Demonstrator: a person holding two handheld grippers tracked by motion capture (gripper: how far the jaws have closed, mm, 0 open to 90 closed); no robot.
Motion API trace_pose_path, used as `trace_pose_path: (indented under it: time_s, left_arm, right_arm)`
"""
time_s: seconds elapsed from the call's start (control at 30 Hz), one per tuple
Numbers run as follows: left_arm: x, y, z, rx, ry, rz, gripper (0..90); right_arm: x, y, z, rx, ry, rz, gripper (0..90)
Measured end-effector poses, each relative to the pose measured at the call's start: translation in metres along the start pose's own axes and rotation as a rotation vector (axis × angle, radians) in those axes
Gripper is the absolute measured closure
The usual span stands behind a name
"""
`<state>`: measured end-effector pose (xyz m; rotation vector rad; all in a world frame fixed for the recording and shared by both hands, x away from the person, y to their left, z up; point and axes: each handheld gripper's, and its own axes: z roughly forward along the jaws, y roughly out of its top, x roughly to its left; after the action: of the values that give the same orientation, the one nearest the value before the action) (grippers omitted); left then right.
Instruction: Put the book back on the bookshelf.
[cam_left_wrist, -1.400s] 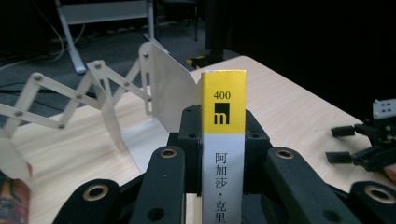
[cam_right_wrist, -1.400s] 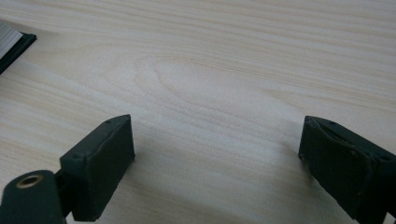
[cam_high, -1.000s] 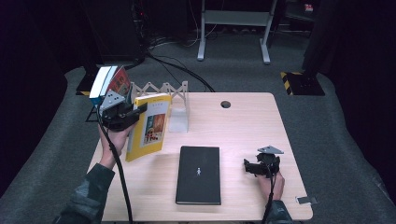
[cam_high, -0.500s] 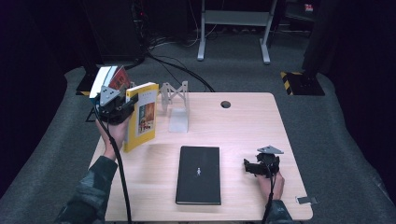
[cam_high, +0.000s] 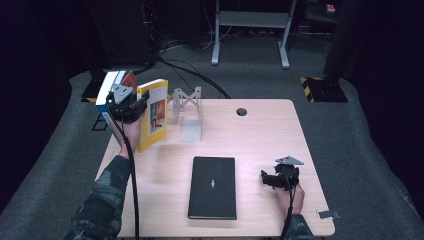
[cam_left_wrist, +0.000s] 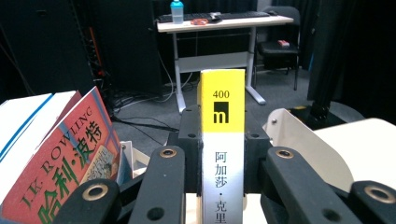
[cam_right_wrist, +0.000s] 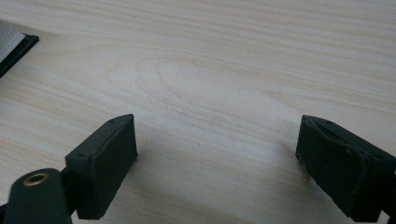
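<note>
A yellow book stands upright on its lower edge at the table's far left, its spine facing the left gripper view. My left gripper is shut on that spine, with a black jaw on each side. Just left of it lean a red book and a white and blue book. A black book lies flat at the table's middle front. Near the front right, my right gripper rests low over bare wood, open with nothing between its fingers.
A metal bookend stands right of the yellow book. A round cable hole sits at the table's back middle. The black book's corner lies left of the right gripper. Cables and a desk frame are on the floor behind.
My left gripper has moved back and slightly left with the yellow book, which went from leaning with its cover up to standing upright. The right gripper has stayed put.
</note>
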<state>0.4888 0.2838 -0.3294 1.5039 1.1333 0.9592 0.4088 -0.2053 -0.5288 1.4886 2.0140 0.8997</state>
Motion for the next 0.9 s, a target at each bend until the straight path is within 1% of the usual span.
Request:
trace_pose_path:
  time_s: [0.07, 0.1, 0.13, 0.17, 0.2, 0.3, 0.33, 0.37, 0.4, 0.47, 0.57, 0.63, 0.67, 0.73, 0.9]
  left_arm:
    - [0.000, -0.002, 0.004, 0.007, 0.006, -0.004, 75.9]
    - [0.000, -0.002, 0.006, 0.011, 0.007, -0.002, 75.9]
    - [0.000, -0.003, 0.008, 0.010, 0.009, -0.003, 75.9]
    - [0.000, -0.003, 0.008, 0.010, 0.009, -0.003, 75.9]
    - [0.000, -0.003, 0.011, 0.013, 0.013, -0.007, 75.9]
    - [0.000, -0.002, 0.013, 0.014, 0.015, -0.006, 75.9]
    - [0.000, -0.001, 0.016, 0.012, 0.019, 0.005, 75.9]
    - [-0.001, -0.001, 0.018, 0.003, 0.024, -0.003, 75.9]
    - [-0.001, 0.000, 0.019, 0.003, 0.021, -0.004, 75.9]
    - [-0.001, 0.001, 0.020, 0.001, 0.024, -0.009, 75.9]
    - [0.000, 0.002, 0.024, -0.002, 0.028, -0.012, 75.9]
    - [0.001, 0.002, 0.026, 0.001, 0.034, -0.012, 75.9]
    - [0.001, 0.002, 0.027, 0.001, 0.038, -0.015, 75.9]
    - [0.003, 0.002, 0.029, 0.006, 0.045, -0.007, 75.9]
    - [0.009, -0.001, 0.035, -0.007, 0.069, -0.019, 75.9]
  right_arm:
    - [0.000, 0.000, 0.000, 0.000, 0.000, 0.001, 11.7]
    - [0.001, 0.000, 0.000, -0.005, -0.002, 0.014, 11.8]
    - [0.001, 0.000, 0.001, -0.005, -0.003, 0.015, 11.8]
    - [0.001, 0.000, 0.001, -0.005, -0.003, 0.015, 11.8]
    - [0.000, 0.000, 0.000, 0.000, 0.001, -0.001, 12.0]
    - [0.000, 0.000, 0.000, -0.001, 0.000, 0.002, 12.0]
    - [0.000, 0.000, 0.000, -0.001, 0.000, 0.003, 12.0]
    - [0.000, 0.000, 0.000, -0.001, 0.001, 0.000, 12.0]
    - [0.000, 0.000, 0.000, -0.003, 0.001, 0.008, 12.0]
    - [0.000, 0.000, 0.000, -0.001, 0.000, 0.000, 12.0]
    - [0.000, 0.000, 0.000, -0.002, 0.001, 0.004, 12.1]
    - [0.001, 0.000, 0.000, -0.005, -0.001, 0.012, 12.1]
    - [0.000, 0.000, 0.000, -0.001, 0.001, -0.001, 12.1]
    - [0.001, 0.000, 0.000, -0.005, 0.000, 0.012, 12.1]
    - [0.001, 0.000, 0.001, -0.006, -0.002, 0.014, 12.4]
